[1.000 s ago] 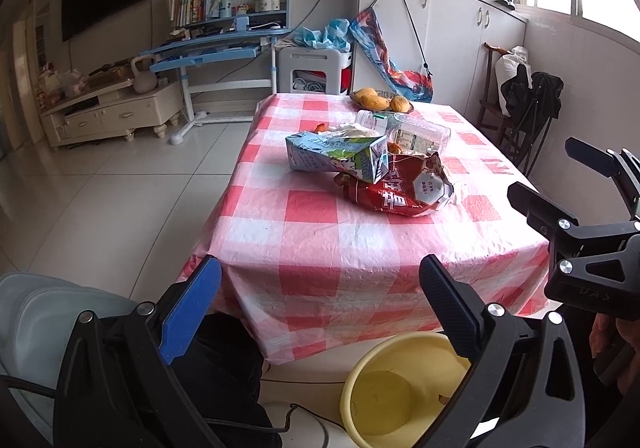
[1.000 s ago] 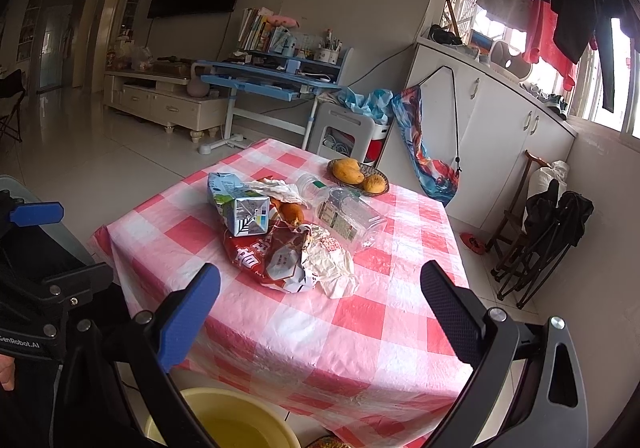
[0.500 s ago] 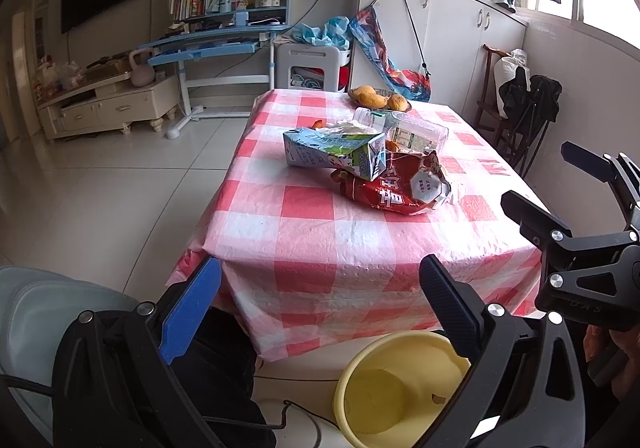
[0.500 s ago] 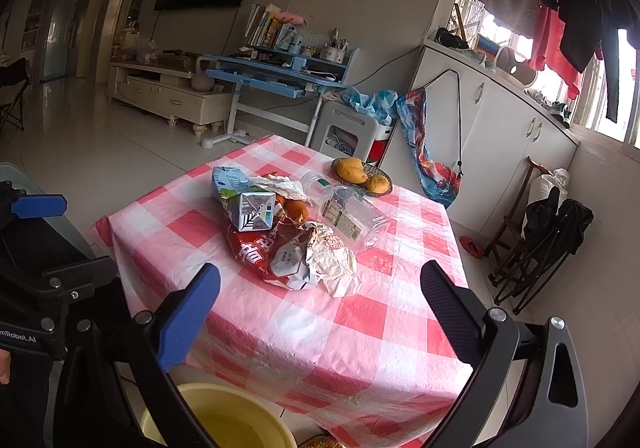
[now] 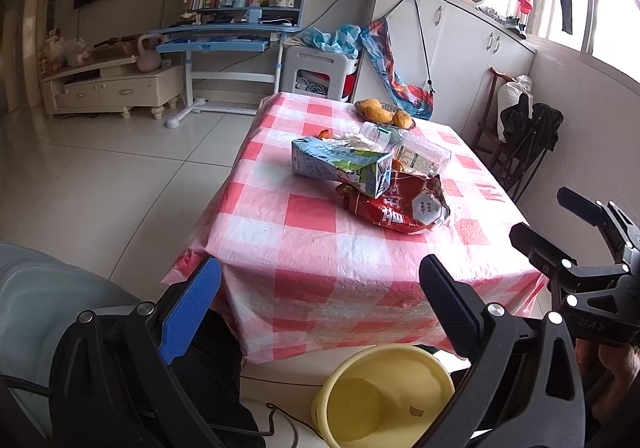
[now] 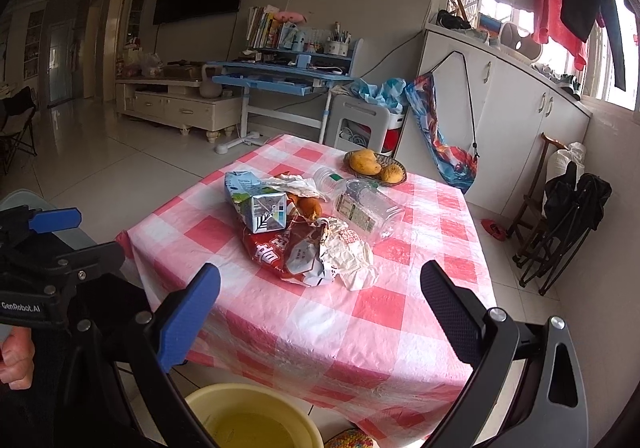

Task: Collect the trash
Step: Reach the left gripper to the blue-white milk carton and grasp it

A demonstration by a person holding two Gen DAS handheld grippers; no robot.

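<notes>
Both grippers hang short of the table with nothing between their fingers: the left gripper (image 5: pixel 320 304) fills the bottom of the left wrist view with its jaws spread wide, and the right gripper (image 6: pixel 320 304) sits the same way at the bottom of the right wrist view, also released. The trash lies in a loose heap near the middle of the red-and-white checked table (image 5: pixel 304 256), around the centre of both frames. A blue-green milk carton (image 5: pixel 340 166) lies on its side, its end resting on a torn red snack bag (image 5: pixel 396 208) (silver lining showing at the rip). Just behind them a clear plastic bottle (image 6: pixel 362 206) lies on its side, and crumpled white paper (image 6: pixel 352 256) touches the bag's right edge in the right wrist view. Something orange-brown (image 6: pixel 310 206) is tucked between carton and bottle; it may be food scraps or peel, but it is too small to tell. Further back, toward the upper right of the heap, a shallow basket of mangoes (image 6: pixel 374 166) stands apart from it. On the floor below the near table edge, at the bottom of each frame, sits a yellow basin (image 5: pixel 380 396)
</notes>
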